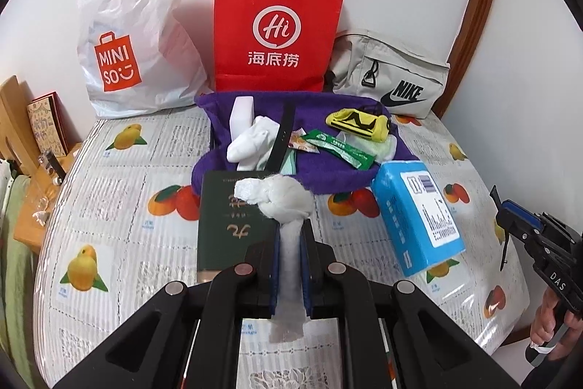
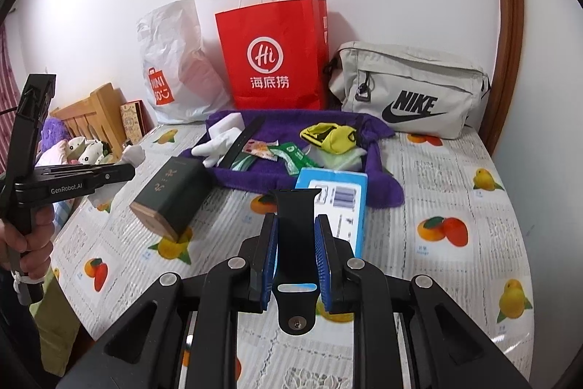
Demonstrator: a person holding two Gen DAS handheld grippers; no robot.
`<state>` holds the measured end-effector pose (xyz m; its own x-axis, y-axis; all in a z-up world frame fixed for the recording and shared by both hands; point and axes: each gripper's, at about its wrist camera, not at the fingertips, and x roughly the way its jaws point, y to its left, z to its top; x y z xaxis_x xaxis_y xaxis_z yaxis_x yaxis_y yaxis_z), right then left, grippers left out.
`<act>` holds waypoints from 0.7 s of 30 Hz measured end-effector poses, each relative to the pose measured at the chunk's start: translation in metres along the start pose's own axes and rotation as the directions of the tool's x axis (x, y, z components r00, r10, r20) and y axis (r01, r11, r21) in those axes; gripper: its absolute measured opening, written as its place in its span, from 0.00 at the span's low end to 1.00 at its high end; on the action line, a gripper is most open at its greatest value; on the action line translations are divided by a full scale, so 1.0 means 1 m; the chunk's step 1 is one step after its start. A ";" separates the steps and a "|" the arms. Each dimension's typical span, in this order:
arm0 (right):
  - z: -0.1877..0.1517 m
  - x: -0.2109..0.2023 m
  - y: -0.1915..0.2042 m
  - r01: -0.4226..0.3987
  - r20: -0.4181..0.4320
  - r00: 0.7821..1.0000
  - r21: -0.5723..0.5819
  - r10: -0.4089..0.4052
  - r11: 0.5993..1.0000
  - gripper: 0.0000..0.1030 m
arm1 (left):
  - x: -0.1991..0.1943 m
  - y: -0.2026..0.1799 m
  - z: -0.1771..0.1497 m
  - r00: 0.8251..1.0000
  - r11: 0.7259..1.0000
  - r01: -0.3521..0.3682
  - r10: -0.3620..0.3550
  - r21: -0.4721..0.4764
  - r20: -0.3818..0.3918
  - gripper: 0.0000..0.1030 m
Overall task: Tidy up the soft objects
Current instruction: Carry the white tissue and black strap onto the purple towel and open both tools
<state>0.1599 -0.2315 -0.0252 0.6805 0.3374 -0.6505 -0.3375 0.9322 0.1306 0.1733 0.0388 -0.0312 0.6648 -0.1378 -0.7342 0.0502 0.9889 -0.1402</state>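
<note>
White knotted cloth (image 1: 280, 203) sat clamped in the left gripper (image 1: 289, 236) at lower centre; the right gripper (image 2: 296, 236) pinched a black watch strap (image 2: 296, 225). Both seemed mid-carry; next, probably choosing 1 bag (image 2: 271, 57) upper centre.

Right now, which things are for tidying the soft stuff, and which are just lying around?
For the job:
- knotted white cloth, in the left claw
- black rubber watch strap, in the right claw
- purple towel
- white sock

Just lying about:
- dark green box
- blue carton
- red paper bag
- beige Nike pouch
</note>
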 end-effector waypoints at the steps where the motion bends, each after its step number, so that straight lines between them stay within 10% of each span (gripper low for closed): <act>1: 0.002 0.002 0.000 -0.001 0.002 1.000 -0.001 0.001 1.000 0.20 | 0.001 0.001 0.003 1.000 1.000 0.001 -0.001 0.000 0.000 0.10; 21: 0.040 0.059 0.002 -0.037 -0.019 0.999 -0.017 0.037 0.999 0.20 | 0.039 0.010 0.041 1.000 1.000 -0.007 0.007 0.013 -0.019 0.10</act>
<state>0.2254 -0.2044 -0.0337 0.6551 0.3693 -0.6591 -0.3737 0.9166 0.1421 0.2299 0.0457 -0.0338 0.6507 -0.1317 -0.7478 0.0554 0.9905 -0.1262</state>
